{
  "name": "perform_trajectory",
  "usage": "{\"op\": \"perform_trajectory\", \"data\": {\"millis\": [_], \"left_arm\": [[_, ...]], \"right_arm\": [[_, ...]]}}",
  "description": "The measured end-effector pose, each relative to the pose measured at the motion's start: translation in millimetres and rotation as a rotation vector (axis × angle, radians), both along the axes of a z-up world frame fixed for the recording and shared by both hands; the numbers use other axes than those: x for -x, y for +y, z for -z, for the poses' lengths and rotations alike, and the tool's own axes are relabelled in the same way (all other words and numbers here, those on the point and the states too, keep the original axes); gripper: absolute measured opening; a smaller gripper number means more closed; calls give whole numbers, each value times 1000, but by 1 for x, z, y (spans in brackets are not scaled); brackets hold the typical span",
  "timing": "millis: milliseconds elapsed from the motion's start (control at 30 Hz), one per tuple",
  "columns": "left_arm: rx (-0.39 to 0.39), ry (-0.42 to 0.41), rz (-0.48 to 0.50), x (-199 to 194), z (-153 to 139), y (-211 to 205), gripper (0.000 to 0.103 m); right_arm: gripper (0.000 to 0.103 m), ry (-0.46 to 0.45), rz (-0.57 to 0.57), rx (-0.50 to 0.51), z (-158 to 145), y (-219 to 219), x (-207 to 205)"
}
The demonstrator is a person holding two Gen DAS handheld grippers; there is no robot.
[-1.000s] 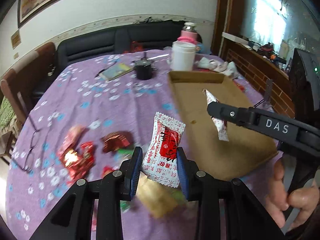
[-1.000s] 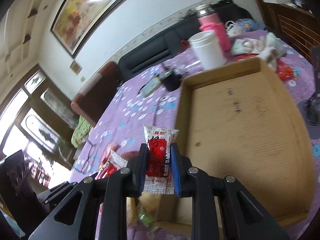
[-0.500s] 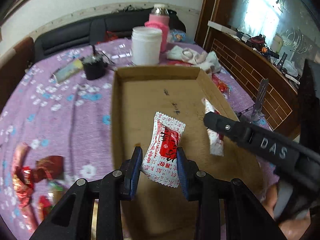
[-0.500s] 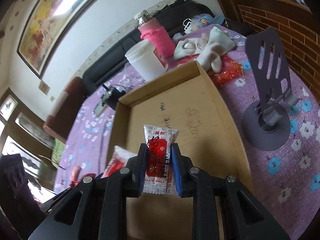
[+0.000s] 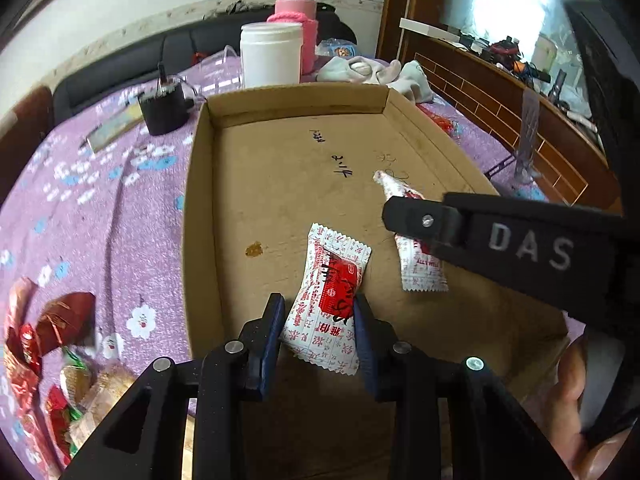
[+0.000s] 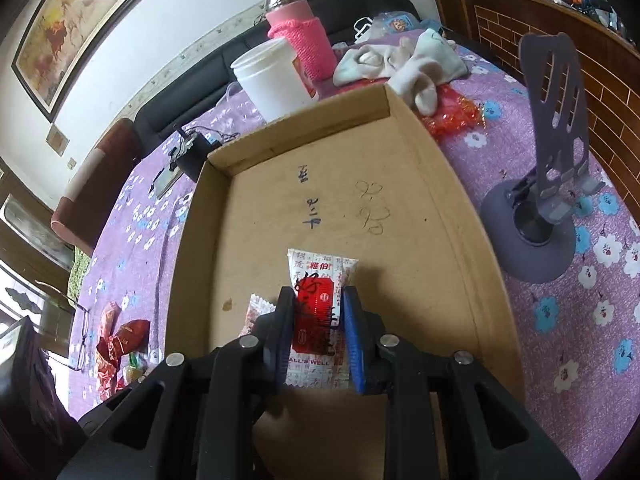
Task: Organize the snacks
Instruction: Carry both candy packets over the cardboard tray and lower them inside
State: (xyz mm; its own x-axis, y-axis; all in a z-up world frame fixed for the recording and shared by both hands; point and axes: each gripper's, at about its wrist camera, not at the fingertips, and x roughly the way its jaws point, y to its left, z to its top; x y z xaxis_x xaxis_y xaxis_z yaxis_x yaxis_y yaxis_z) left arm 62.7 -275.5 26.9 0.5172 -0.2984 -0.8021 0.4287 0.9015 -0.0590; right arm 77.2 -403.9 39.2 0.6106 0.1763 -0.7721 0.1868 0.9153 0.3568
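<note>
A living room table covered in a purple flowered cloth (image 5: 100, 208) fills both views, with a dark sofa along the wall behind it. A shallow cardboard tray (image 5: 200, 216) lies on the cloth directly ahead of both grippers, its floor bare apart from some pen marks and a small stain.

The left gripper (image 5: 316, 336) has its jaws drawn in narrow around a white and red snack packet (image 5: 328, 296), pinched by its lower half so the rest stands up beyond the fingertips, above the tray's near end. The right gripper (image 6: 318, 328) grips a second, matching snack packet (image 6: 316, 308) the same way, jaws nearly together, also over the near part of the tray. Each packet seems held by one end so that it can drop flat onto the cardboard when the jaws part.

To the left of the left jaws, outside the tray wall, a heap of loose wrapped snacks (image 5: 48, 344) in red, green and tan lies on the cloth, probably waiting their turn. Beyond the tray's far wall stand a white jar (image 5: 271, 56) and a flask in a pink knitted sleeve (image 5: 298, 20). To the right of the right jaws, a grey phone stand (image 6: 548, 184) sits on the cloth.
</note>
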Motion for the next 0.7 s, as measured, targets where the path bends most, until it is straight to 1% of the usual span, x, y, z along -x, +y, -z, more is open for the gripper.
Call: {"op": "perform_trajectory", "data": {"millis": [100,300,700], "left_arm": [[9,3,1,2,0,1,35],[3,-15,-8,1,0,4,35],[5,-19,-4,1,0,3,37]], "right_arm": [[24,7,-4,17,1,3,-1],[24,15,7,11,3,0,-1],[26,36,0,12,10,3,-4]]}}
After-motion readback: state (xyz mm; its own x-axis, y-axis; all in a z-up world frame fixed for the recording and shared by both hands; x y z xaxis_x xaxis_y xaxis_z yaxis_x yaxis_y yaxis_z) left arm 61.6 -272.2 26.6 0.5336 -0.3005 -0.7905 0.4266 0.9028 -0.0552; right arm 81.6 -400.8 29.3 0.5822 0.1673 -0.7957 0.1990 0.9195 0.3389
